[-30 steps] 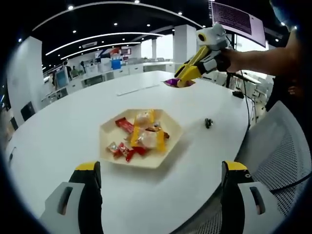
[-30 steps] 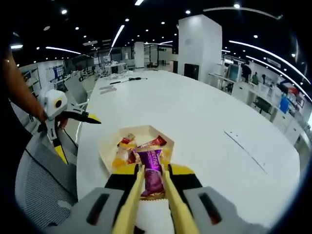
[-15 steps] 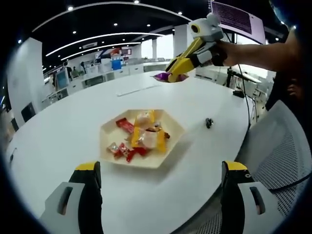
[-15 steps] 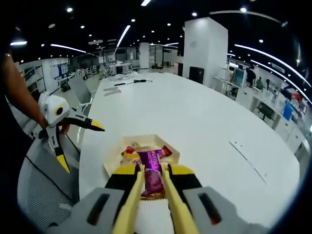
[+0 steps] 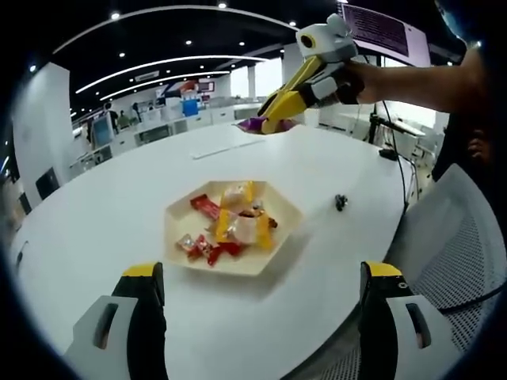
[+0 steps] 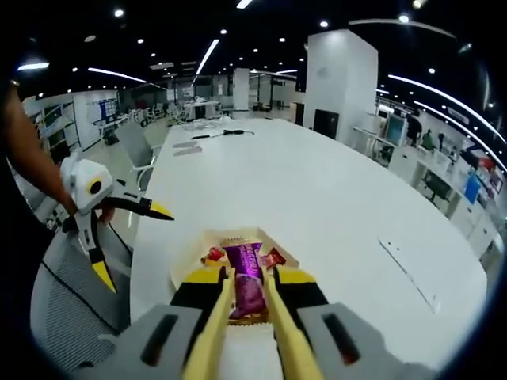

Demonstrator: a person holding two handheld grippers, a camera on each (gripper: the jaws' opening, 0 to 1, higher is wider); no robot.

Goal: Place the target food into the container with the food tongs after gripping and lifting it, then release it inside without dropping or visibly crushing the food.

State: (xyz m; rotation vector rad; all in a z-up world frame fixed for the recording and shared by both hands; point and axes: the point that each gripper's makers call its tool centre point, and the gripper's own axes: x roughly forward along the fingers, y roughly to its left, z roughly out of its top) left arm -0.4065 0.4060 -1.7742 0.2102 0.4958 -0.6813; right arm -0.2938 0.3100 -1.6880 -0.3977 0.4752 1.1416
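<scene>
A cream hexagonal tray [image 5: 245, 267] on the white table holds several wrapped candies [image 5: 230, 226], red, yellow and white. My left gripper [image 5: 263, 271] hovers open at the near side of the tray, its jaws wide apart with nothing between them. Held by a person's hand, my right gripper [image 5: 269, 120] hangs high above the far side of the table, shut on a purple-wrapped candy [image 5: 252, 124]. In the right gripper view the purple candy [image 6: 243, 257] sits between the shut jaws of the right gripper [image 6: 247, 275], above the tray [image 6: 186, 257]. The left gripper [image 6: 162, 210] shows open to the left.
A small black object [image 5: 341, 202] lies on the table right of the tray. A mesh chair [image 5: 467, 261] stands at the table's right edge. Cables [image 6: 222, 133] lie at the far end of the long white table [image 6: 333, 206]. A monitor [image 5: 388, 32] hangs behind the arm.
My right gripper has risen and moved left in the left gripper view, carrying the purple candy. In the right gripper view the tray has slid further under its jaws. The left gripper stayed still.
</scene>
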